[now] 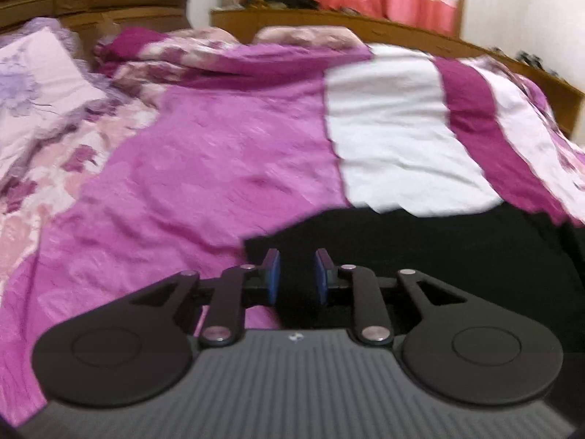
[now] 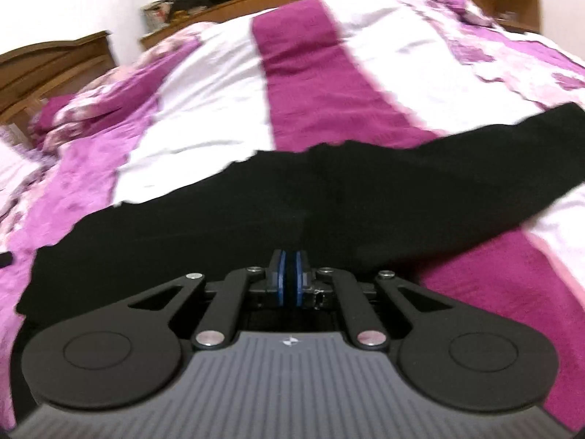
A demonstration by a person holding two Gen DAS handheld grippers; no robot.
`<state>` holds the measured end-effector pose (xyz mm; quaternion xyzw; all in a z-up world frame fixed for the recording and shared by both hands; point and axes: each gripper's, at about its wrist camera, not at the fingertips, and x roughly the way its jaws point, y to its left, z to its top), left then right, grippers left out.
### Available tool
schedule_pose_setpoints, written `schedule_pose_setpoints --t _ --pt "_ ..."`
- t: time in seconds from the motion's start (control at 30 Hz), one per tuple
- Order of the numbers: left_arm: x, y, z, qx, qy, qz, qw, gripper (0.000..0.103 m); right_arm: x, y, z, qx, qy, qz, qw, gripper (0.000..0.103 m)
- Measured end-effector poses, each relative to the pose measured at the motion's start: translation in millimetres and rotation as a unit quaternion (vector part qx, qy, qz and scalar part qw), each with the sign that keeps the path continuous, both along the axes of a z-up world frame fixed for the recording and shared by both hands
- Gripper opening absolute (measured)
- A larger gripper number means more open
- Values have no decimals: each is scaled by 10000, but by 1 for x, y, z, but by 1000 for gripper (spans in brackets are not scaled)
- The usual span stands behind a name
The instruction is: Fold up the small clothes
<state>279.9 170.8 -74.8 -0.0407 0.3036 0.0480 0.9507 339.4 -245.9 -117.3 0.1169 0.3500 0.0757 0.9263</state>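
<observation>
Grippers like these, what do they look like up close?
Both match: the left gripper and right gripper have black linkage arms with silver rivets, round black discs, a ribbed grey body with a small logo, and blue-padded fingers.

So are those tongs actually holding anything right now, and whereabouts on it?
The right tongs are shut on the black garment, pinching its near edge. The left tongs are open over the same cloth, holding nothing.
</observation>
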Motion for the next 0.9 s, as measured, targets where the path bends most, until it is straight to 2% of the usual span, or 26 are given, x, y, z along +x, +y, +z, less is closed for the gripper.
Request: schedule_pose_setpoints --t 0.07,0.13,0.23,0.3,0.4,0.5,0.67,0.8,0.9 --pt "-3 -13 -12 76 158 -167 9997 23 1 10 -6 56 85 148 9998 6" --pt "-1 -20 -29 191 449 -200 9986 18 3 18 -17 147 150 363 9991 6" --pt "1 -15 -53 296 856 66 9959 19 7 22 -36 -56 248 488 9985 4" --pt "-5 -10 -58 248 832 199 9960 20 8 18 -37 -47 269 436 9987 4" --pt "-10 -12 -56 389 815 238 9956 20 9 15 -32 -232 311 320 9987 4" --pt "-13 -18 -46 471 843 233 9951 20 0 6 -24 -133 261 401 9988 5" --pt "-28 -31 -20 300 636 9 9975 20 -23 -35 -7 -86 114 286 9995 6" --pt "-34 -49 -6 460 356 -51 9983 50 -31 -89 -3 6 116 -58 9999 6" --pt "-31 -63 -5 591 315 66 9977 52 -32 -137 -7 198 217 -491 9984 6"
